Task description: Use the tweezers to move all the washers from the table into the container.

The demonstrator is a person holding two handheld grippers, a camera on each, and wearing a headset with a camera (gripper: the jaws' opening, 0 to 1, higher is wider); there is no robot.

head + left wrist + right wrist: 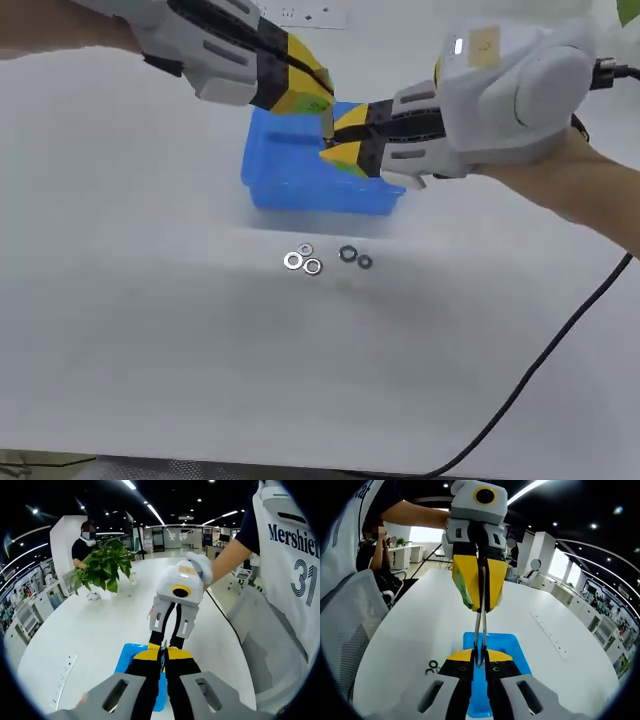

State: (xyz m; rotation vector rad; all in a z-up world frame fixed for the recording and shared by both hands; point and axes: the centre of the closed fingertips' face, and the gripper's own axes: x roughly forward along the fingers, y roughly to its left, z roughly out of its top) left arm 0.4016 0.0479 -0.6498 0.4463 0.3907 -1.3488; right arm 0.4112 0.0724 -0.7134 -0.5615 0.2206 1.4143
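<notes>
Washers [325, 258]: five, clustered loose on white counter [200, 350], centre of the head view, just below blue container [300, 175].
Tweezers [480, 630]: upright over container, spanning both grippers.
Left gripper [320, 93]: upper left, jaws pressed together on tweezers' upper end.
Right gripper [336, 137]: right of centre, jaws pinching tweezers' tips.

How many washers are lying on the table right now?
5 washers, all on the table in front of the blue container: three clustered at left, two beside them at right. Others may sit hidden inside the container.
</notes>
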